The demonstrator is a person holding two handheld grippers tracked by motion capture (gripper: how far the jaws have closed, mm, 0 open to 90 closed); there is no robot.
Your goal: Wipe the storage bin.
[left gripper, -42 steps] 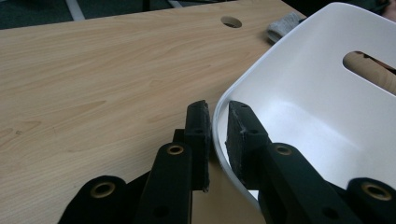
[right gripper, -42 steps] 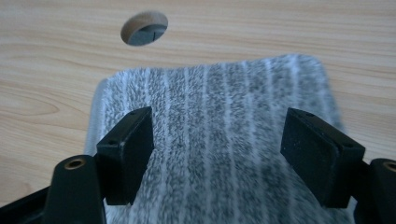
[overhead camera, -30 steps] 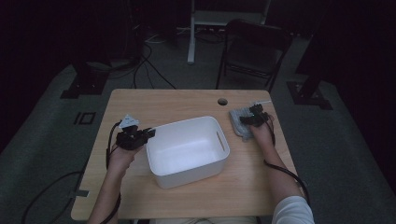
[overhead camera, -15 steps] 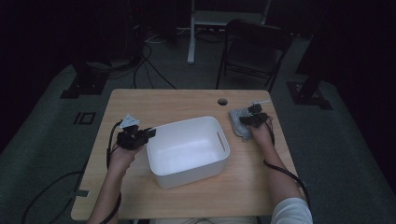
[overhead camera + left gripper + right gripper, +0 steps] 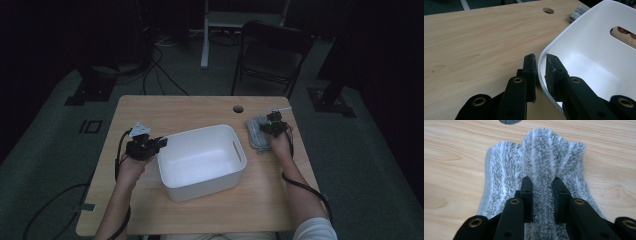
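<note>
A white plastic tub (image 5: pixel 202 160) stands in the middle of the wooden table (image 5: pixel 200 107). My left gripper (image 5: pixel 159 143) is shut on the tub's left rim (image 5: pixel 541 67), one pad outside the wall and one inside. A grey striped fluffy cloth (image 5: pixel 257 133) lies flat at the table's right side, near a round cable hole (image 5: pixel 238 108). My right gripper (image 5: pixel 270 131) has just been closing on this cloth (image 5: pixel 541 170); its pads pinch a raised fold of the pile between them (image 5: pixel 542 192).
The tub has a slot handle (image 5: pixel 622 33) in its far wall and nothing inside. A dark folding chair (image 5: pixel 272 55) and stand legs sit on the floor beyond the table. Cables trail from both grippers.
The right gripper's jaws have closed on the cloth, bunching a ridge of it upward. The left gripper and the tub stay where they were.
</note>
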